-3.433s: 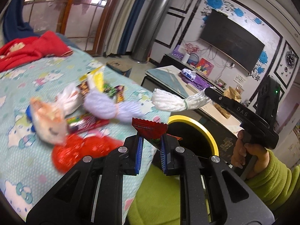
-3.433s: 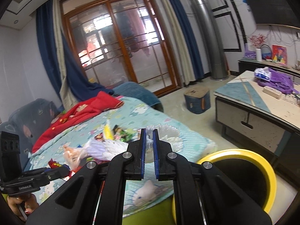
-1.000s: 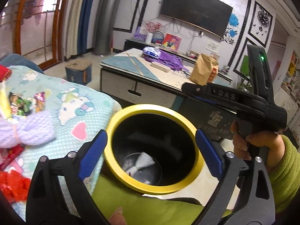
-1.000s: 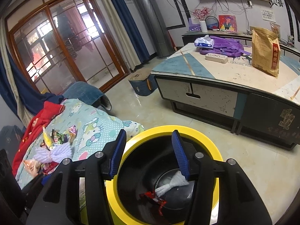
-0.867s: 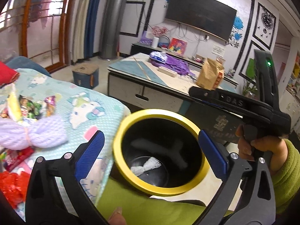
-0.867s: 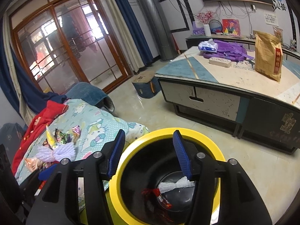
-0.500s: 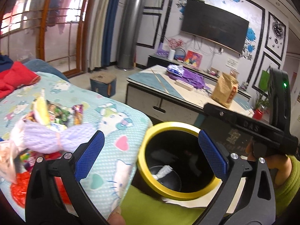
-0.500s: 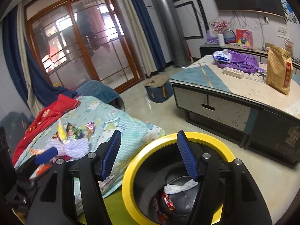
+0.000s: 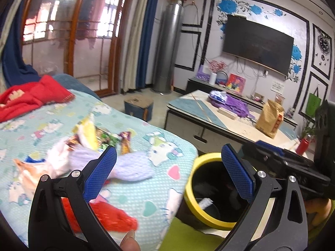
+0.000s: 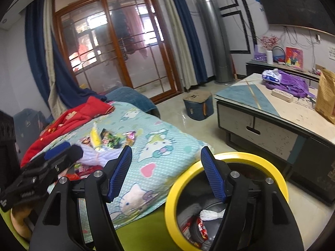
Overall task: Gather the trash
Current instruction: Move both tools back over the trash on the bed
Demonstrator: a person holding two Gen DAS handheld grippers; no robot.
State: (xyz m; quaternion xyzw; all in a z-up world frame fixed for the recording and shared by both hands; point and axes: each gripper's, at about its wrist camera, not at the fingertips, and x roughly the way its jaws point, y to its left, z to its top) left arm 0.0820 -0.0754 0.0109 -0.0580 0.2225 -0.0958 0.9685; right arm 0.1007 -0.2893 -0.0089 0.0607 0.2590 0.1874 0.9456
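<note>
Both grippers hover between the bed and a black bin with a yellow rim [image 9: 189, 190] [image 10: 173, 190]. My left gripper [image 9: 167, 152] is open wide and holds nothing. My right gripper [image 10: 166, 152] is empty too, its jaws still opening. In the bin lie a white yarn bundle [image 10: 211, 214] and a red wrapper [image 10: 202, 228]. On the bed's cartoon sheet [image 9: 159, 190] there is more trash: a lilac yarn bundle [image 9: 134, 167], a yellow wrapper [image 9: 89, 133], a green wrapper [image 10: 111, 140], a red crumpled piece [image 9: 108, 215] and an orange-white bag [image 9: 27, 173].
A red garment [image 10: 73, 117] lies at the bed's far end. A low table [image 10: 272, 113] with a brown paper bag [image 9: 270, 119] and purple cloth stands beyond the bin. A blue stool [image 10: 197, 105] sits on the floor. A green sleeve is at the lower right.
Both views have swung from over the bin toward the bed, and more trash shows now. The right jaws have widened. Earlier, the white bundle and the red wrapper went from the grippers into the bin.
</note>
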